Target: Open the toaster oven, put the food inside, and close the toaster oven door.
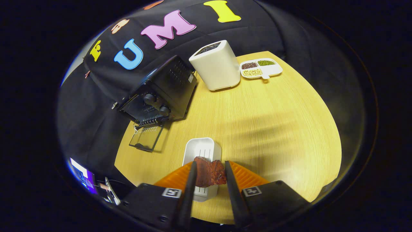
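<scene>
Clamped between both fingers of the hand-held gripper (210, 175), the food (209, 172) is a reddish-brown, rough, lumpy chunk held over a white rectangular tray (202, 149) with ridged slots in its floor. Beneath them spreads the surface (273, 129), pale wood with fine straight grain. Beyond the tray and to the left sits the toaster oven (161, 93), a boxy black metal body with a perforated side and two round knobs; its glass door (146, 138) hangs open onto the surface. Further off stand a smooth white rounded container (217, 66) and a white divided dish (261, 68) of beans.
</scene>
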The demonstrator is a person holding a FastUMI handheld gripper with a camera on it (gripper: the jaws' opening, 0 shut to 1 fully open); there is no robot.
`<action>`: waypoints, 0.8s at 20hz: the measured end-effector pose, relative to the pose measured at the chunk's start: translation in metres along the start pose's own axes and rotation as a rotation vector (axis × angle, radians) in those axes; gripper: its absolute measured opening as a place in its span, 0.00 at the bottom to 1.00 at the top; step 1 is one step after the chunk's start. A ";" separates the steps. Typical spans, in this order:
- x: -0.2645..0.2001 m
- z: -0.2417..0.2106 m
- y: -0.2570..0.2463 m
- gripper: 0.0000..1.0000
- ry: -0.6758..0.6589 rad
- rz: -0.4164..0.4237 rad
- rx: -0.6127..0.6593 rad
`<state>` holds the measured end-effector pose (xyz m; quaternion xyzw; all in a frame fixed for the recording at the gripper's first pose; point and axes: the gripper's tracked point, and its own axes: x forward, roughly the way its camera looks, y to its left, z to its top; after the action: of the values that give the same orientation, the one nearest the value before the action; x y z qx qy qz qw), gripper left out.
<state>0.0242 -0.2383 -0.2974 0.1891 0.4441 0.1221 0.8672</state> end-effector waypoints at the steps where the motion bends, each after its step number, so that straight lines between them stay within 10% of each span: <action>1: 0.001 -0.003 -0.003 0.42 0.017 -0.002 0.015; 16: -0.012 0.008 0.012 0.13 0.048 -0.045 0.087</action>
<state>0.0231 -0.2338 -0.2792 0.2135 0.4737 0.0877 0.8499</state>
